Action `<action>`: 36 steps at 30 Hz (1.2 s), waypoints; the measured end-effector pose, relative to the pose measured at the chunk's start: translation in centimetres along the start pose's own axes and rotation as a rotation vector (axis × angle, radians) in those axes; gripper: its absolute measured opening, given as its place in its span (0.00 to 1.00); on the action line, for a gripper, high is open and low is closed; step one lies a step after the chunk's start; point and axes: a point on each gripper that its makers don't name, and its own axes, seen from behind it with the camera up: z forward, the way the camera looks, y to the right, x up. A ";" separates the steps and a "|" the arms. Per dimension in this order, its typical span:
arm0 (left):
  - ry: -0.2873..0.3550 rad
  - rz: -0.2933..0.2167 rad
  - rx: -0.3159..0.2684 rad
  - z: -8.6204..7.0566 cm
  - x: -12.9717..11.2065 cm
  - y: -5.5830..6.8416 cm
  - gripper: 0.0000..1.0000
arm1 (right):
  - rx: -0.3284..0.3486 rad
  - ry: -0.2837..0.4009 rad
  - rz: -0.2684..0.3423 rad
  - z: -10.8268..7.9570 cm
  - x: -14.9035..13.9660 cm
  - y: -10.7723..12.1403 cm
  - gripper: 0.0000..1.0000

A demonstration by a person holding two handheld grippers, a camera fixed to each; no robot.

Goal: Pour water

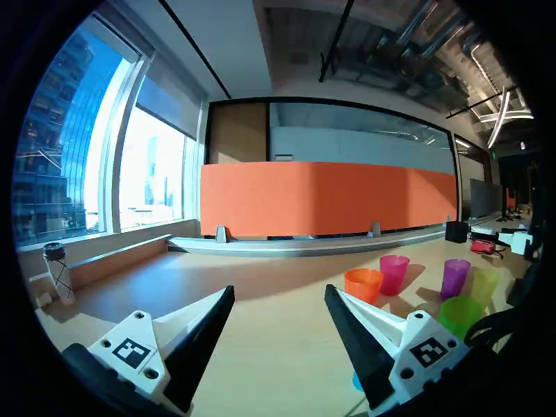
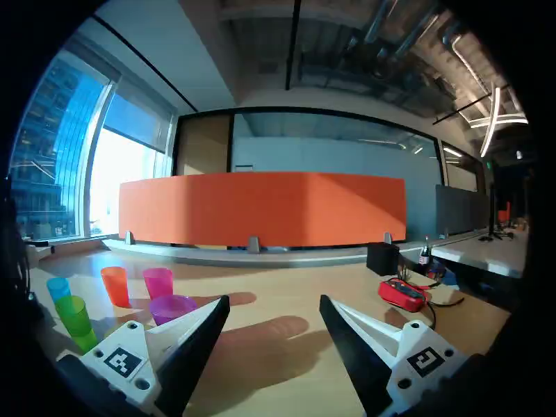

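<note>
A long orange partition runs across the middle of the left gripper view, standing along the far edge of the pale wooden table. At the left of the frame a tall window glows bright, and a blue glass high-rise shows outside at the far left. In the right gripper view, right of centre, a small black box sits on the table, with a red case just beside it and a black cable trailing from the case. A dark bottle stands just behind them. At the upper right, strip lights hang below bare ceiling pipes.
</note>
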 end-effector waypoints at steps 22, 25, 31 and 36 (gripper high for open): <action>0.000 0.000 0.000 0.0 0.0 -0.1 0.96 | 0.004 -0.002 0.000 0.0 -0.2 0.0 1.00; 0.000 0.000 0.000 0.0 0.0 -0.1 0.96 | 0.004 -0.002 0.000 0.1 -0.2 0.0 1.00; 0.000 0.000 0.000 0.0 0.0 -0.1 0.96 | 0.004 -0.002 0.001 0.0 -0.2 0.0 1.00; 0.000 0.000 0.000 0.0 0.0 -0.1 0.96 | 0.004 -0.002 0.001 0.1 -0.2 0.0 1.00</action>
